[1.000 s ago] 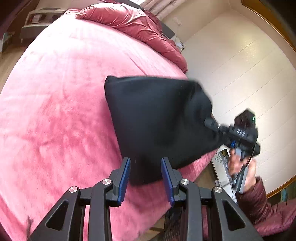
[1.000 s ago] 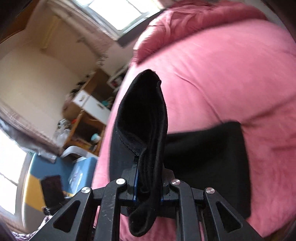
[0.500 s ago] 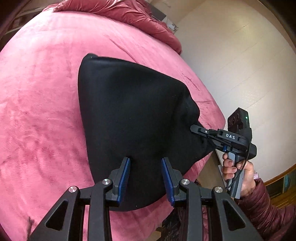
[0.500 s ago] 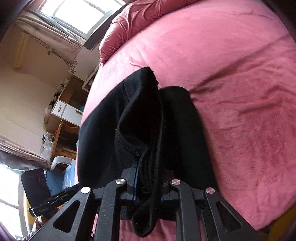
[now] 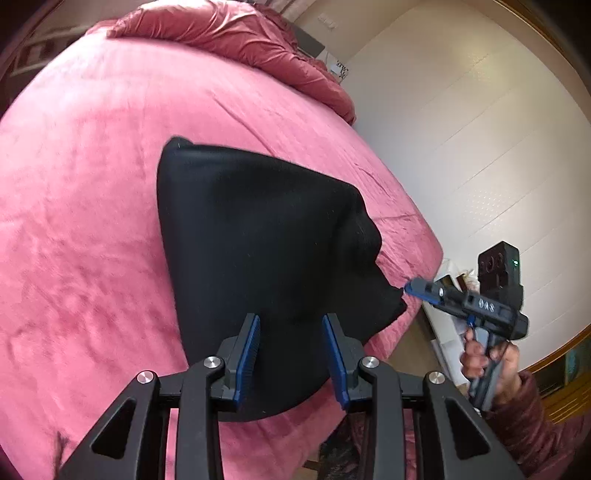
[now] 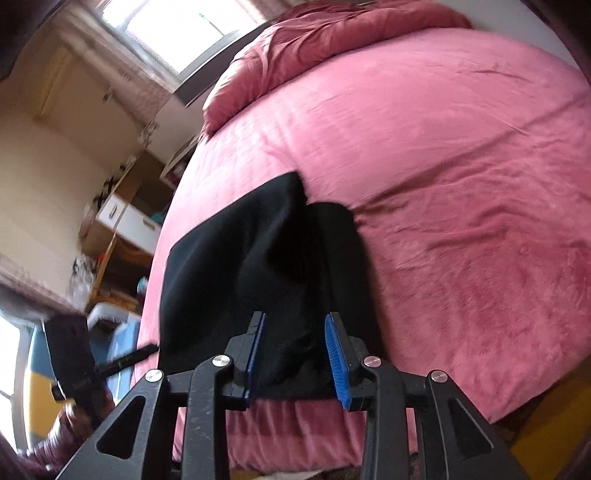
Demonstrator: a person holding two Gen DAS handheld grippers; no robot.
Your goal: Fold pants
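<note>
One pair of black pants sits folded on the pink bed, near the bed's edge closest to the cameras. From the left wrist view it's a wide dark wedge, narrow at the far end and broad at the near end, mostly flat on the cover. The corner on the right side of that view bunches up into a small peak that points at the right tool, whose blue tip sits right at the cloth's edge; can't tell if it actually touches.

From the right wrist view the pants show a raised fold running away from the camera. The right tool has its blue pads standing apart, jaws have just been opening, with the near edge of the cloth lying loose between them and neither pad pressing on it.

Left tool is open too, pads well apart, hovering over the near part of the pants with nothing pinched.

A hand in a dark red puffy sleeve holds the right tool's grip. Beyond that, a rumpled pink duvet is piled at the far end of the bed, a white panelled wall is to the right, and the right wrist view catches a bright window and some wooden shelving with a white drawer, blurry.
</note>
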